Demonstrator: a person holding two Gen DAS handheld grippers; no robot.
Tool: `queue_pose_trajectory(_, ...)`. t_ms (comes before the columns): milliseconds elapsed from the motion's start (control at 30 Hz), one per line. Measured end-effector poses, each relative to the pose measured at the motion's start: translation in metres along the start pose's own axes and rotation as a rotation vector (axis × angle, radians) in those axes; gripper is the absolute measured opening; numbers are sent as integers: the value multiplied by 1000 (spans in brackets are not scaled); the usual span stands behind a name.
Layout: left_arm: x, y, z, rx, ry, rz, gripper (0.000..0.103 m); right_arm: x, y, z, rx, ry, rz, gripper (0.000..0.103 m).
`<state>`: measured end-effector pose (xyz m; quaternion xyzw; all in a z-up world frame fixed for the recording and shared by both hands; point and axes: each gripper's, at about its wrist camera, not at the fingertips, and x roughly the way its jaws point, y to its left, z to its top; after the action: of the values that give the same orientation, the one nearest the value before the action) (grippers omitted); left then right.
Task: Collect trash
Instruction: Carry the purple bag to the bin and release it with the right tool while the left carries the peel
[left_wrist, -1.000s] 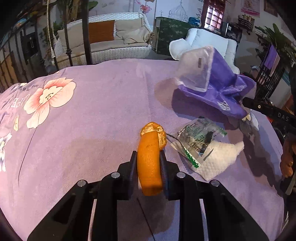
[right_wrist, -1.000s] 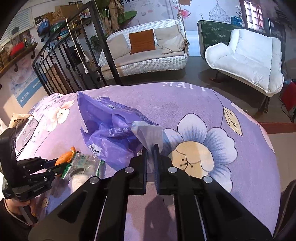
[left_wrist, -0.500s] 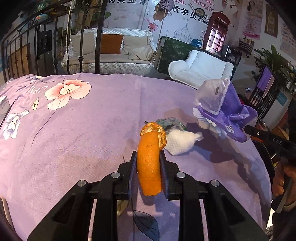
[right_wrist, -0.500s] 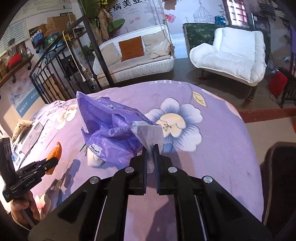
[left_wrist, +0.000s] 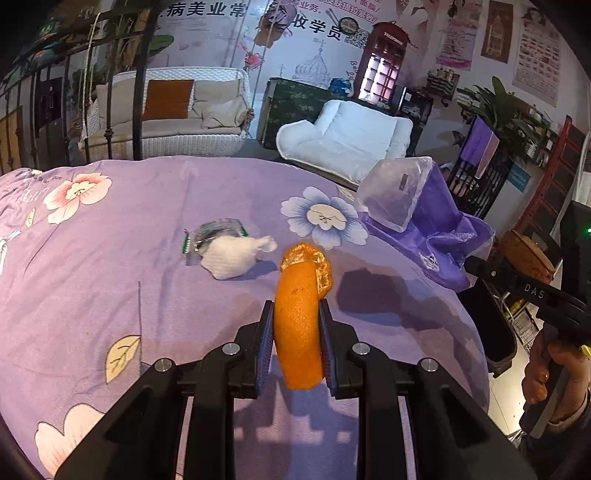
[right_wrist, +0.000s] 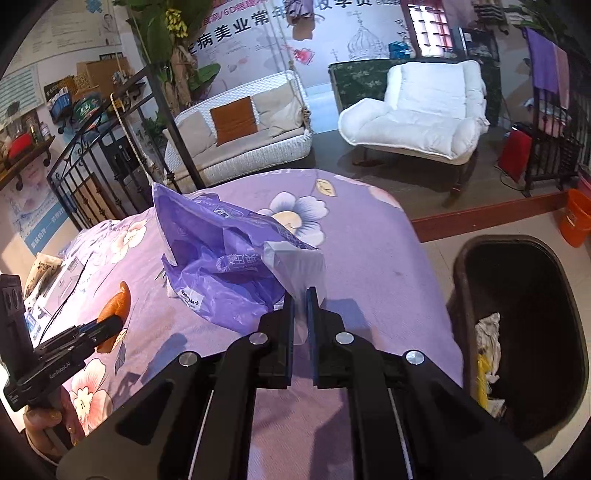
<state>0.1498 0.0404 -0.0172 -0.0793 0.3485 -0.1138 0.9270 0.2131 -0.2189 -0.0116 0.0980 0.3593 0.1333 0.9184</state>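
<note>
My left gripper (left_wrist: 296, 314) is shut on a curved piece of orange peel (left_wrist: 297, 325) and holds it above the purple flowered tablecloth (left_wrist: 110, 280). It shows in the right wrist view too, at the left (right_wrist: 110, 325). My right gripper (right_wrist: 300, 295) is shut on the pale handle of a purple plastic bag (right_wrist: 221, 273), which hangs lifted over the table's right end (left_wrist: 424, 225). A crumpled white tissue (left_wrist: 236, 256) and a clear wrapper with green print (left_wrist: 214, 236) lie together on the cloth, left of the peel.
A dark trash bin (right_wrist: 532, 332) with some rubbish inside stands on the floor right of the table. Papers (right_wrist: 55, 280) lie at the table's far left. A white armchair (right_wrist: 417, 118), a wicker sofa (right_wrist: 243, 144), an orange bucket (right_wrist: 576, 218) and black railings (right_wrist: 96, 173) stand beyond.
Both grippers have risen and pulled back from the table, with peel and bag still held. The bag now hangs near the table's right end, and the bin has come into view.
</note>
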Motion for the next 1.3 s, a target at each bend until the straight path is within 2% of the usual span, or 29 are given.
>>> queue_pose_trajectory(233, 10, -46, -9, 63, 17, -75, 24, -31, -31, -14, 71, -34, -66, 8)
queue_pose_trajectory(467, 19, -91, -16, 132, 28, -162, 24, -59, -80, -25, 178, -73, -176, 8)
queue_pose_trajectory(800, 32, -136, -17, 203, 48, -247, 24, -69, -154, -36, 357, -78, -342, 8)
queue_pose_trajectory(1033, 39, -155, -20, 229, 67, -281, 24, -39, -199, -45, 475, 39, -425, 8)
queue_pose_trajectory(1300, 40, -170, -24, 267, 79, -301, 24, -12, -219, -55, 515, 138, -517, 8)
